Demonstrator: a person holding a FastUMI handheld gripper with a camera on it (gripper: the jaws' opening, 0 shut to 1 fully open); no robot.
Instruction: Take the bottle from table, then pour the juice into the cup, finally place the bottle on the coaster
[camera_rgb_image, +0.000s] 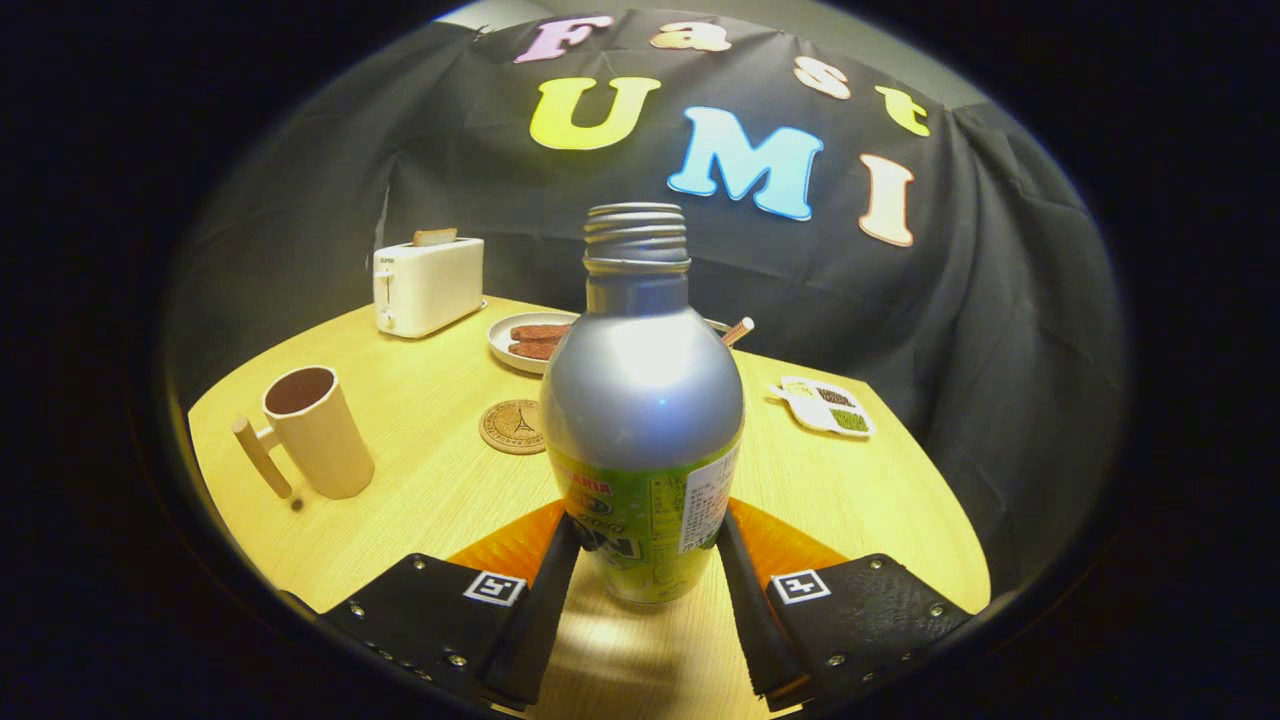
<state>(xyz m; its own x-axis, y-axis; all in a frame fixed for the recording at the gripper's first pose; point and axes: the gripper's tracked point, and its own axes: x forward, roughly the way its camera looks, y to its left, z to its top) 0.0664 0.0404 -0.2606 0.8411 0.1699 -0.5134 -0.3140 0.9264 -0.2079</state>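
Observation:
A silver bottle (640, 400) with a green label and an uncapped threaded neck stands upright between my fingers. My gripper (647, 525) is shut on its lower body, one finger pressing on each side. Whether its base rests on the wooden table (420, 500) or hangs just above it, I cannot tell. A beige cup (315, 430) with a side handle stands beyond my fingers to the left, its dark inside showing. A round cork coaster (512, 427) lies just behind the bottle on its left, partly hidden by it.
At the back left of the table stands a white toaster (428, 285) with a slice of bread in it. A white plate (500, 345) holding brown pieces sits behind the bottle. A small white dish (828, 407) with green contents lies to the right.

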